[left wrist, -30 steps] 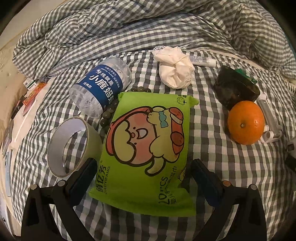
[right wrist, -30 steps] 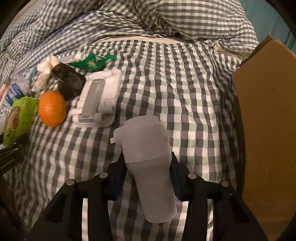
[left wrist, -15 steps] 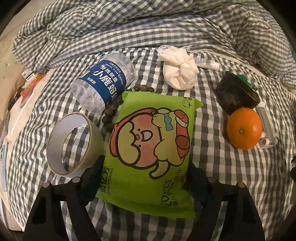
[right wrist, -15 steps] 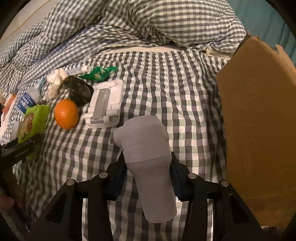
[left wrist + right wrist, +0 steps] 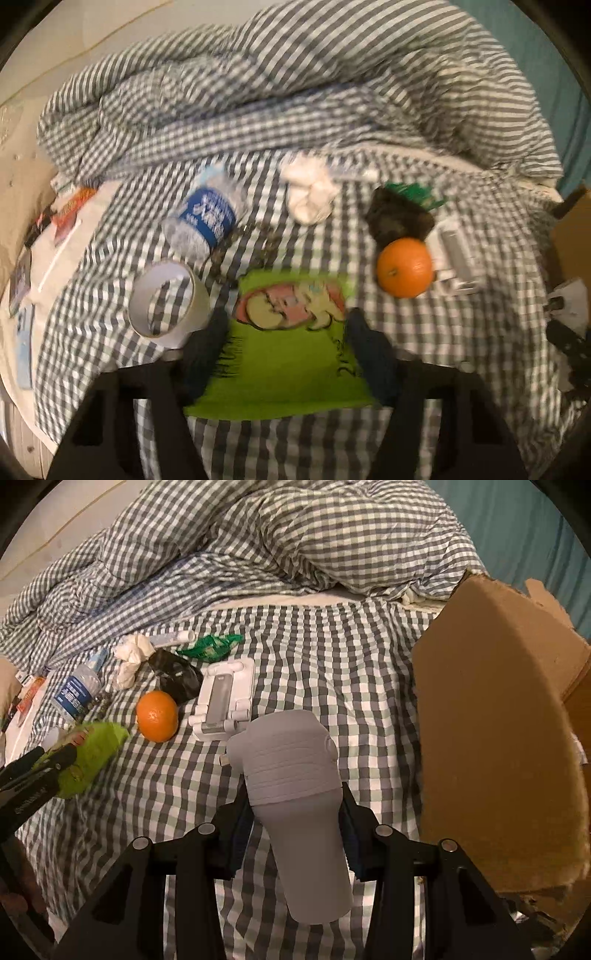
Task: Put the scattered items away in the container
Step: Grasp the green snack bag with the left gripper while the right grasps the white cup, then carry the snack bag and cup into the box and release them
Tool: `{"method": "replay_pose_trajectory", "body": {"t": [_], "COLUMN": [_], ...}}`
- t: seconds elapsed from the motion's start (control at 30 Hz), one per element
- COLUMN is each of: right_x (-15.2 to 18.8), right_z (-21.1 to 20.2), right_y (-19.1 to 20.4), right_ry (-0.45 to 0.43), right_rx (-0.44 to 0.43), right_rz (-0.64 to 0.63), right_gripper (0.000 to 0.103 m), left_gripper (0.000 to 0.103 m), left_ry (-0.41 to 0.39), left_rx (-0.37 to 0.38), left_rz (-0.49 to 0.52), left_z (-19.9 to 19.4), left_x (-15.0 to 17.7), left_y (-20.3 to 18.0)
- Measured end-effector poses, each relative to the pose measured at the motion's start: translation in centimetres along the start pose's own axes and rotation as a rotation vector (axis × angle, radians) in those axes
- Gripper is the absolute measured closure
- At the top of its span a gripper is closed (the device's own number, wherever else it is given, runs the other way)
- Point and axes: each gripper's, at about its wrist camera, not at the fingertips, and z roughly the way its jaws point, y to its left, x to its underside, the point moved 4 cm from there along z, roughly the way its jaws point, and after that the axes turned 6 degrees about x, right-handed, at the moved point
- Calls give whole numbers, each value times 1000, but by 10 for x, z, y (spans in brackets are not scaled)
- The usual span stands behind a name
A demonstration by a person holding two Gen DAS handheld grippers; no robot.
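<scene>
My left gripper (image 5: 286,343) is shut on a green tissue pack (image 5: 291,332) and holds it lifted above the checked bed; the pack also shows in the right wrist view (image 5: 92,753). My right gripper (image 5: 293,808) is shut on a grey hair-dryer-like device (image 5: 295,782), held above the bed just left of the cardboard box (image 5: 495,746). On the bed lie an orange (image 5: 404,267), a water bottle (image 5: 205,225), a tape roll (image 5: 166,304), a white cloth (image 5: 310,192), a dark pouch (image 5: 397,218) and a white phone stand (image 5: 225,698).
A crumpled checked duvet (image 5: 295,542) is heaped at the back. A bead string (image 5: 266,243) lies by the bottle. A green wrapper (image 5: 208,648) and a small tube (image 5: 171,638) lie behind the pouch. Papers and cards (image 5: 44,236) sit at the bed's left edge.
My left gripper has closed on the green pack and lifted it back from the bed. My right gripper has carried the grey device up and closer to the cardboard box.
</scene>
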Motion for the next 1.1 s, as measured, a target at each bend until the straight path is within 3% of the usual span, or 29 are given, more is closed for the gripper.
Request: {"method": "replay_pose_trajectory", "body": {"t": [0.03,0.17,0.23,0.3,0.33,0.37,0.43,0.57,0.8,0.93,1.03,1.1], "right_x": [0,-1,1,4,6,7,10,9,7,7,6,6], "right_z": [-3,-16,-19,-20,-20,-19,-18,-18,-11,-7,-4,-5], "right_y": [-1,-3,-5,-6,-8,-8,-10,-10,-11,-12,-13,-11], "right_ry": [-6,-27,-33,-31,-29,-24,-18,-16,-6,1,6,5], "right_rx": [-2,-4,-6,-4,-3,-5,-5,-3,-1,2,4,4], "right_rz": [1,7,13,19,23,25,26,24,22,20,27,24], "right_gripper": [61,61,61,61,61,61,61,61,61,61,61,61], "left_gripper": [94,93,88,54,16,0,0,0,0,1,26,27], "left_ry": [-18,-27,-17,12,24,42,60,172,249,220,217,211], "left_rx": [-4,24,33,18,12,-1,0,-1,-30,3,55,27], "left_rz": [7,13,12,0,-15,-39,-68,-87,-76,-91,-72,-48], "left_z": [-8,-23,-21,-13,-9,-2,9,39,82,87,84,77], "left_x": [-3,-11,-8,0,3,10,15,29,48,48,46,45], "left_y": [-3,-8,-6,1,5,10,15,14,8,10,5,2]}}
